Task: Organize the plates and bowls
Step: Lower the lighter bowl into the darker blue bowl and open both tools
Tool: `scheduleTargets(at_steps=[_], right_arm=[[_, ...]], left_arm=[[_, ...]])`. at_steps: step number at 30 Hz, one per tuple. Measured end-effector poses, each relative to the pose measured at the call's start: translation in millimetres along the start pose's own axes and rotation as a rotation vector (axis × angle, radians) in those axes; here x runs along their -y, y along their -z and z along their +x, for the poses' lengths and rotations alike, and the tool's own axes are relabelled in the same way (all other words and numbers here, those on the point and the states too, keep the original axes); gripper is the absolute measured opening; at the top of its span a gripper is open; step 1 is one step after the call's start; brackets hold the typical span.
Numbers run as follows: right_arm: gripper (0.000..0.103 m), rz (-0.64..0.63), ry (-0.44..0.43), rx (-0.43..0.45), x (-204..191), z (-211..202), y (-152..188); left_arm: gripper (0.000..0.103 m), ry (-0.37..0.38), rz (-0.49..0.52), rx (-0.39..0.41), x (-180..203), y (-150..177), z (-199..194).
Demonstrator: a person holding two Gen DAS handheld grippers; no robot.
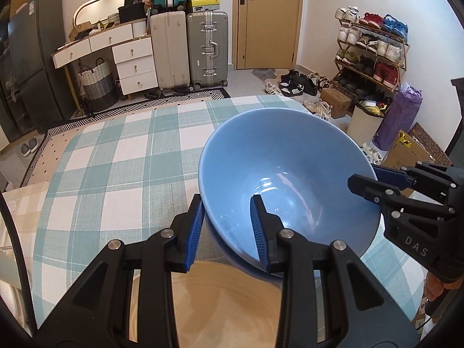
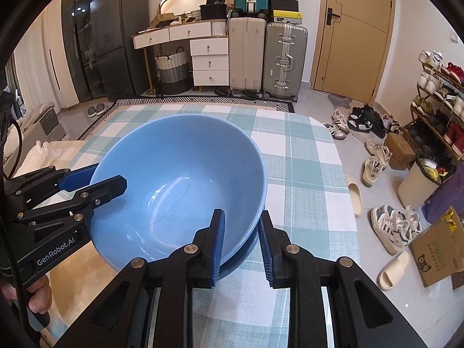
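Note:
Both grippers hold a light blue bowl (image 1: 290, 174) (image 2: 179, 179) by opposite sides of its rim, tilted, low over the table. My left gripper (image 1: 227, 229) (image 2: 95, 179) is shut on the bowl's near wall, one blue pad inside and one outside. My right gripper (image 2: 242, 243) (image 1: 365, 182) is shut on the other side in the same way. Directly under the bowl shows the darker rim of a second blue bowl (image 1: 232, 264) (image 2: 249, 246). A round wooden plate (image 1: 220, 304) lies below my left fingers.
A teal and white checked cloth (image 1: 116, 174) (image 2: 304, 174) covers the table. Past the table's far edge stand suitcases (image 1: 206, 49) and a white dresser (image 1: 133, 61). To the right are a shoe rack (image 1: 374, 52), loose shoes (image 2: 394, 226) and a cardboard box (image 2: 438, 249) on the floor.

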State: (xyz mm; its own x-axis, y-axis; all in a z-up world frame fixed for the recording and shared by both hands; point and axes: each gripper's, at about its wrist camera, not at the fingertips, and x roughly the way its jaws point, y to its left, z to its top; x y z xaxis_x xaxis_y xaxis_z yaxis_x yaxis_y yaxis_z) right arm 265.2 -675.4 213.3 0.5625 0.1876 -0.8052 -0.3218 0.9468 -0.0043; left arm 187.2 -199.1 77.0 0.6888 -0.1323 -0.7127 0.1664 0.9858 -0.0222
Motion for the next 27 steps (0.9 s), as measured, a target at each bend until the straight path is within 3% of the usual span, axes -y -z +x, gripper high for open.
scheduleTargets(at_steps=[27], right_arm=[[0.024, -0.069, 0.064, -0.024, -13, 14, 14]], left_arm=[[0.029, -0.057, 0.052, -0.028, 5, 16, 43]])
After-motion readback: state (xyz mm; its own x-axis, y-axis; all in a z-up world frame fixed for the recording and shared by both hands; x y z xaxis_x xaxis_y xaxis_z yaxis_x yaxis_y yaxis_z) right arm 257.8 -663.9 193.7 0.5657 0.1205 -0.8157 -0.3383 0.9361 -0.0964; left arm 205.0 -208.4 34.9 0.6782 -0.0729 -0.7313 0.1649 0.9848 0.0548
